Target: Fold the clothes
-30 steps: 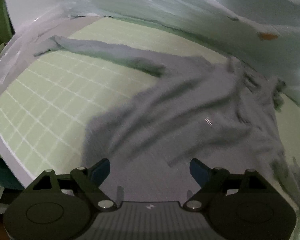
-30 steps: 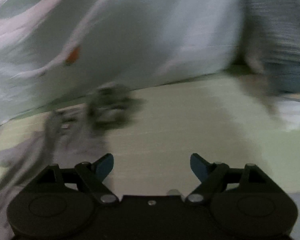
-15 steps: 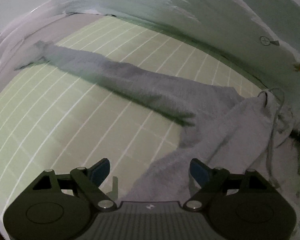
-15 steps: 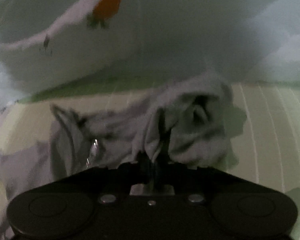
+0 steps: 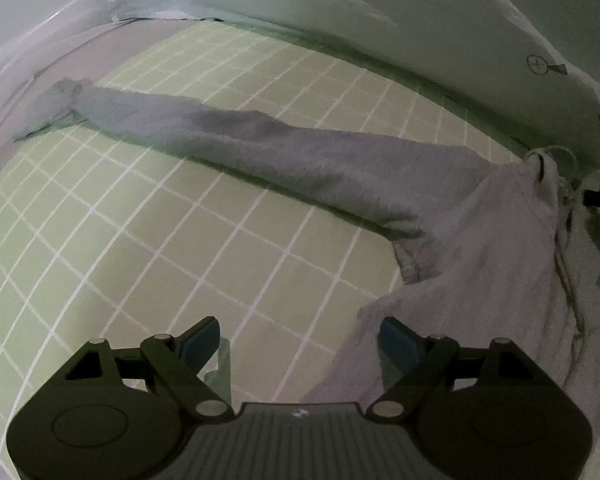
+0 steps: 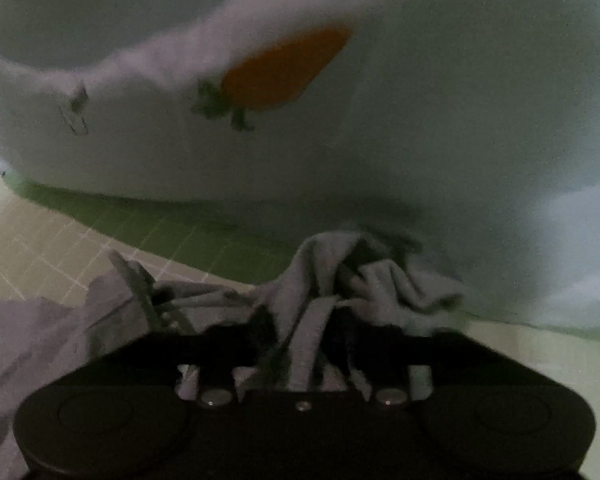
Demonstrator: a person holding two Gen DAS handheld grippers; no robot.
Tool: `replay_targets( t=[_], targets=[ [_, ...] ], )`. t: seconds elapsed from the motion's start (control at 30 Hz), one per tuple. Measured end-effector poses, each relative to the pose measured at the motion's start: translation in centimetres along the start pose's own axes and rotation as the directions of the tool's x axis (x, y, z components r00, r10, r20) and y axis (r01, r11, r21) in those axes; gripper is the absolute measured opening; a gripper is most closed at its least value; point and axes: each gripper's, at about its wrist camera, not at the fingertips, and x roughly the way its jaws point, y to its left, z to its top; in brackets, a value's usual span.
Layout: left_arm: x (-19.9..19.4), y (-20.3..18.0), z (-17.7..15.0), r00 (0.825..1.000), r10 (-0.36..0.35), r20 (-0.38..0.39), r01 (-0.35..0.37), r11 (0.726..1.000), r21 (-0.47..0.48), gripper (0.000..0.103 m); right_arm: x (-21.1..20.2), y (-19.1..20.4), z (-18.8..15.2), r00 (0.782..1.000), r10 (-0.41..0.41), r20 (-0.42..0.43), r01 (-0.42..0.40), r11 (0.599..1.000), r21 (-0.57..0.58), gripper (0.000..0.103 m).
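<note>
A grey garment (image 5: pixel 308 160) lies on the green grid mat (image 5: pixel 140 240). One long limb stretches to the far left, and its body is bunched at the right with a drawstring (image 5: pixel 564 240) showing. My left gripper (image 5: pixel 300 340) hangs open just above the mat, with its right pad beside the garment's near edge and nothing between its fingers. In the right wrist view, my right gripper (image 6: pixel 308 332) is at the garment's bunched end (image 6: pixel 364 272). Its jaws are opening, and a strip of grey cloth stands between the dark, blurred fingers.
A white sheet printed with an orange carrot (image 6: pixel 284 68) rises like a wall just behind the mat and the bunched cloth. The same sheet (image 5: pixel 420 20) curves along the mat's far side, with pale plastic (image 5: pixel 12 80) at the left edge.
My right gripper went from open over bare mat to shut on the garment's bunched end, and its fingers now stand apart. The left view has slid left, so the garment now lies to its right.
</note>
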Motion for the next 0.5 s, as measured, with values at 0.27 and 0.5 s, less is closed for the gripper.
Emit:
replay_targets(
  t=[0.27,0.5],
  targets=[
    [-2.7,2.8,-2.7,1.0,-0.015,0.003,0.015,0.999,-0.028,0.087,-13.6,-0.4,-9.9,0.999,-0.053,-0.013,0.054,0.985,0.166,0.072],
    [-4.9,4.4,-5.8,1.0,-0.027,0.003,0.027,0.999,0.024,0.087,-20.1,2.9,-18.6,0.994,-0.051,-0.098,0.07,0.977,0.203,0.072]
  ],
)
